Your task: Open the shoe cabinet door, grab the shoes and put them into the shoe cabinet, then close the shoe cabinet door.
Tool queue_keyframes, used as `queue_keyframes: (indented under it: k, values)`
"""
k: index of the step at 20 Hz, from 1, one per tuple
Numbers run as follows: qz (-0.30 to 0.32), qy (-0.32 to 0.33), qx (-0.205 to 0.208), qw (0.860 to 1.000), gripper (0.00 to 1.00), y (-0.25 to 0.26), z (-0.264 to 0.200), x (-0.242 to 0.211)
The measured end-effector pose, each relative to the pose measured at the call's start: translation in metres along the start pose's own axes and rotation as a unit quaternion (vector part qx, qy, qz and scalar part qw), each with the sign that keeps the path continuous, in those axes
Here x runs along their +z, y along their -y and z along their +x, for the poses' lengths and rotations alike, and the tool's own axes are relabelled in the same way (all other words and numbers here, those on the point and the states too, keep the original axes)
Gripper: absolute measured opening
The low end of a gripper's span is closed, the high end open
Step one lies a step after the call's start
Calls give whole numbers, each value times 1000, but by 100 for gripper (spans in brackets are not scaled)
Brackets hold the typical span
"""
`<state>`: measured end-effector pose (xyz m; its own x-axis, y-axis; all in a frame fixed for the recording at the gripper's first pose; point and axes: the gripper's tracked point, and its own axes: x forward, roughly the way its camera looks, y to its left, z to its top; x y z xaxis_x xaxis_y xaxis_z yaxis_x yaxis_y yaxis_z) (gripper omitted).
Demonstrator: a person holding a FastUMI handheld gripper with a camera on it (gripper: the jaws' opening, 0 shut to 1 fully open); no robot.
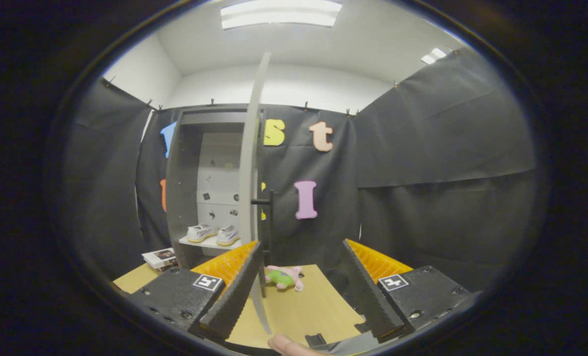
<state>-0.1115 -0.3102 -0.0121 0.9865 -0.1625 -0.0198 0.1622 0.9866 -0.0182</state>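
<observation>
Shoes: two counted, a pair of white low sneakers with yellowish soles [213, 234], standing side by side on the white lower shelf [202, 243] inside the tall grey shoe cabinet [185, 198]. One cabinet, one door. The thin grey cabinet door [249, 163] stands open and is seen edge-on, its free edge pointing toward the camera; one dark bar handle [269, 217] sits on its right face. The cabinet's back panel is white with several small dark marks whose nature cannot be made out.

Gripper [301, 301]: one, its two fingers spread wide with nothing between them. The door's lower edge runs down just inside the left finger; whether the two touch cannot be determined. A fingertip of the person [286, 344] shows at the base between the fingers.

Other items: one small pink and green plush toy [284, 277] lying on the tan wooden tabletop [304, 306], ahead of the fingers and right of the door edge. One stack of books or magazines [159, 258] rests near the cabinet's left foot, at the tabletop's left part.

Clearance: the tabletop between the fingers is bare up to the toy. The cabinet opening left of the door is unobstructed above the shoes. Black cloth closes both sides and the rear.
</observation>
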Motion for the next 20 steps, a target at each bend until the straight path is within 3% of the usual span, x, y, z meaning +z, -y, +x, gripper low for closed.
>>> queue_keyframes:
  k: [4, 7, 10, 20]
  values:
    - [-8, -14, 1, 1000, 100, 37, 33, -5]
    - [-21, -30, 30, 999, 100, 39, 60, -16]
    - [-28, -23, 23, 999, 100, 43, 92, -13]
    - [-27, -51, 34, 998, 100, -3, 133, -20]
